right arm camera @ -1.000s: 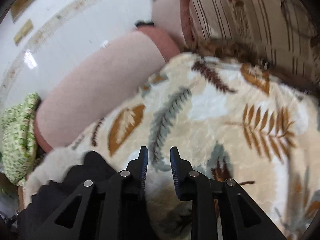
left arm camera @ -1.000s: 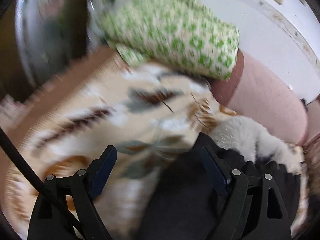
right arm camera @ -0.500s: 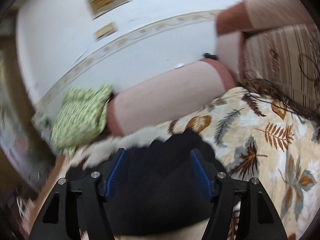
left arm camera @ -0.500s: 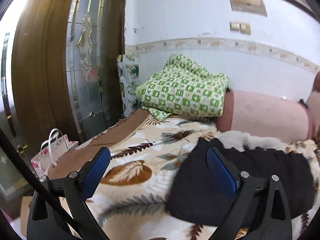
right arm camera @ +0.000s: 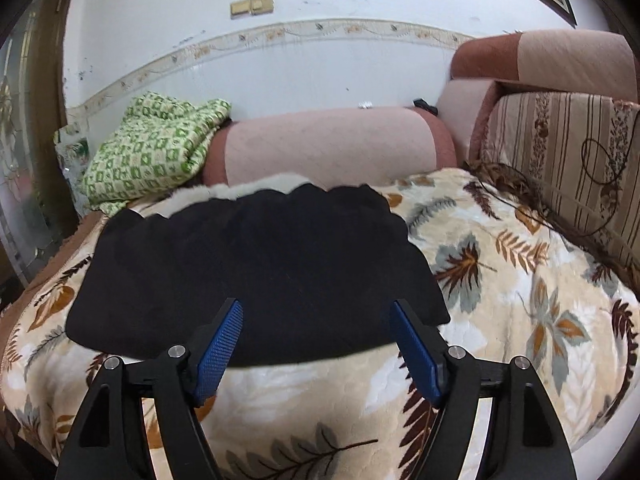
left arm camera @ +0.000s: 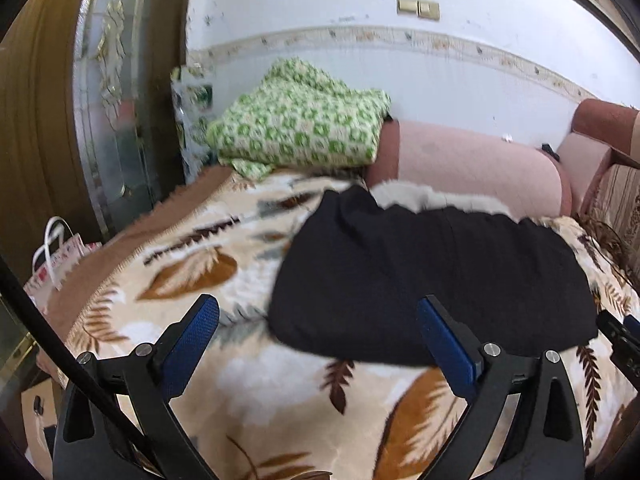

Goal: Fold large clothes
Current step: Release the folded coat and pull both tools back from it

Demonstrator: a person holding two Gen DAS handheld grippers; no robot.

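A black garment with a white fur collar (left arm camera: 432, 276) lies folded flat on the leaf-print blanket (left arm camera: 192, 280) of a sofa. It also shows in the right wrist view (right arm camera: 256, 276), with the fur collar (right arm camera: 248, 190) at its far edge. My left gripper (left arm camera: 320, 316) is open and empty, held back above the garment's near left edge. My right gripper (right arm camera: 318, 320) is open and empty, held back above the garment's near edge. The tip of the right gripper shows at the right rim of the left wrist view (left arm camera: 620, 340).
A folded green checked blanket (left arm camera: 300, 124) lies at the sofa's far left beside a pink bolster (left arm camera: 472, 164). A striped cushion (right arm camera: 568, 152) stands at the right. A glass-panelled door (left arm camera: 116, 120) and a gift bag (left arm camera: 56, 260) are at the left. The wall is behind.
Both grippers pulled back and up from the garment. The right gripper went from nearly shut to open. The black garment now lies free and flat on the blanket.
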